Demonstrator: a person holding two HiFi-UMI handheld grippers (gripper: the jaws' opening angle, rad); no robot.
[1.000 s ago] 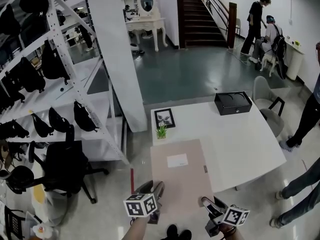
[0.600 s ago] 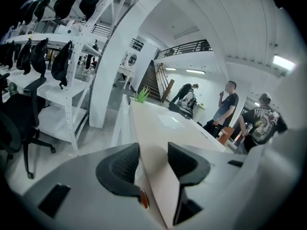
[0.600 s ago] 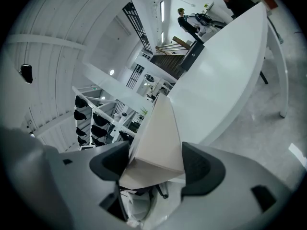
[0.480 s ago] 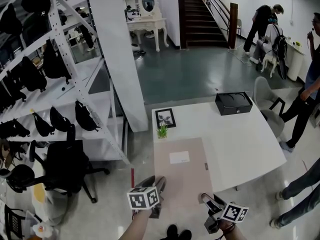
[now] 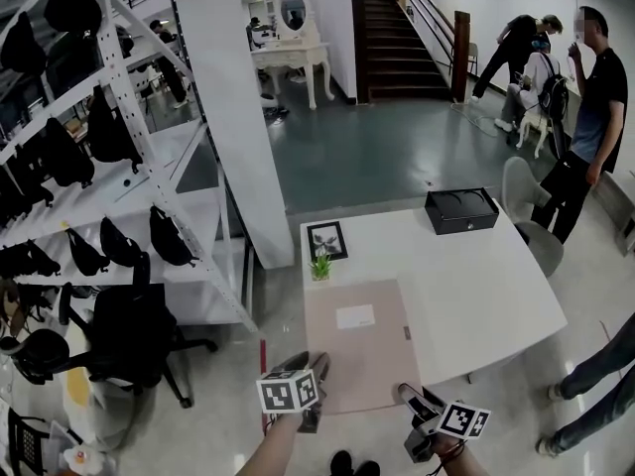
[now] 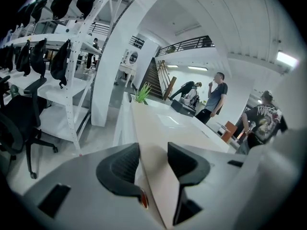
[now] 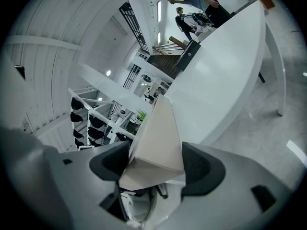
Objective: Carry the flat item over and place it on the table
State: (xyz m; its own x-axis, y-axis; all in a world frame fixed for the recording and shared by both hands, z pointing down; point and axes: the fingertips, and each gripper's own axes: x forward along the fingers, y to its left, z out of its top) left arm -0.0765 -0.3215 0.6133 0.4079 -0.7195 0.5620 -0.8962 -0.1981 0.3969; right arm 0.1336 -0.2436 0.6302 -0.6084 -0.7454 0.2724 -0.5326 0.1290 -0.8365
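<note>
The flat item (image 5: 357, 350), a pale beige panel with a small white label (image 5: 355, 316) on its upper face, is carried broad side up between the two tongs. Its long axis runs straight away from the person, the far short edge pointing at the small green plant (image 5: 319, 264) and the picture frame (image 5: 326, 238) at the table's left side. The far half of the panel lies over the near left corner of the white table (image 5: 486, 276), its left edge about in line with the table's left edge, while the near half juts out past the table over the floor; whether the far end touches the tabletop cannot be told. The left tongs (image 5: 316, 367) grip the near left corner: in the left gripper view the tongs (image 6: 153, 163) have both dark pads against the flat item (image 6: 160, 128), which recedes toward the plant (image 6: 142, 93). The right tongs (image 5: 411, 397) hold the near right corner; in the right gripper view the tongs (image 7: 156, 166) clamp the item (image 7: 160, 133) across its thickness, with the table (image 7: 225, 66) beyond. A black case (image 5: 461, 209) sits at the table's far edge, well apart from the panel.
</note>
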